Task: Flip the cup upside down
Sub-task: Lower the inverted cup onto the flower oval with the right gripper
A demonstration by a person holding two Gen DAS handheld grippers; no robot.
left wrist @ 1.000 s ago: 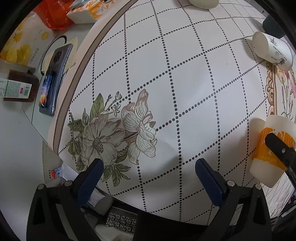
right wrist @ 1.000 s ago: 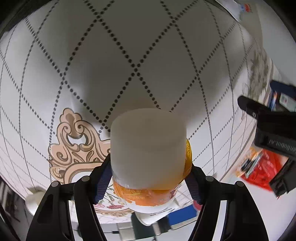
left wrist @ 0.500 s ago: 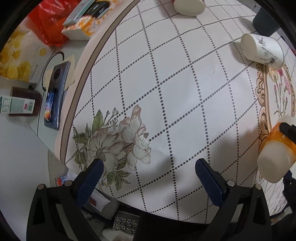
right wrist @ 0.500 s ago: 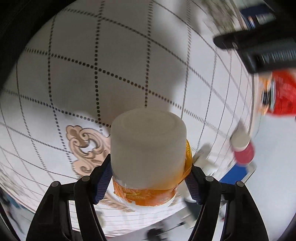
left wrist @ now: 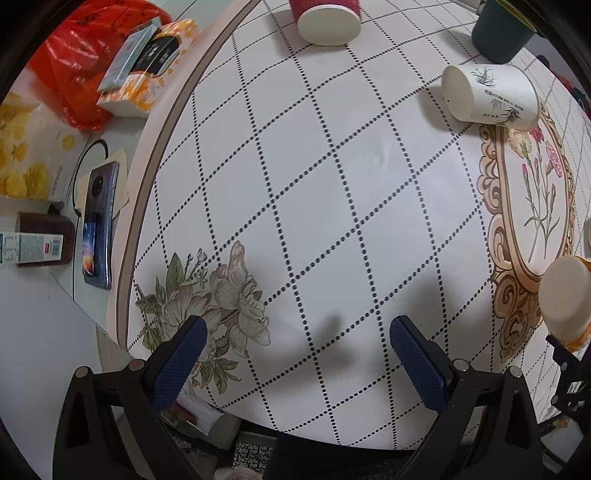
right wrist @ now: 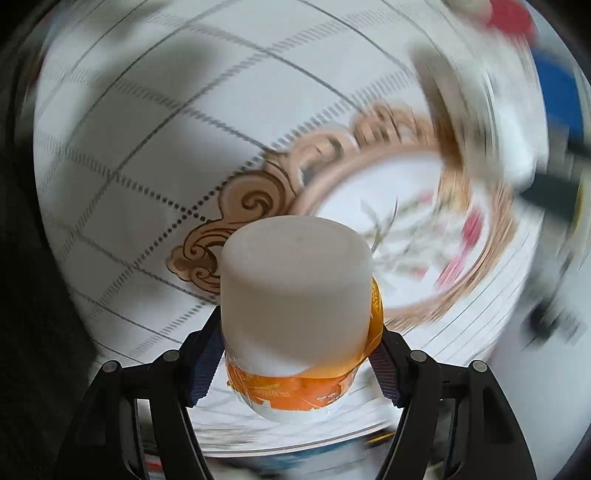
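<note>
My right gripper (right wrist: 295, 365) is shut on a white plastic cup with an orange label (right wrist: 295, 295). It holds the cup above the tablecloth, the closed white base pointing forward at the camera. The same cup (left wrist: 565, 295) shows at the right edge of the left wrist view, over the ornate frame print (left wrist: 517, 295). My left gripper (left wrist: 295, 354) is open and empty above the flower print near the table's front edge. The right wrist view is blurred by motion.
A white paper cup (left wrist: 491, 96) lies on its side at the back right. A red cup (left wrist: 325, 18) and a dark green cup (left wrist: 502, 33) stand at the far edge. A phone (left wrist: 98, 225), boxes and a red bag (left wrist: 85, 66) lie left, off the tablecloth.
My right gripper has rotated and swung with the cup, now over the ornate frame print. My left gripper has pulled back and up, showing more of the table.
</note>
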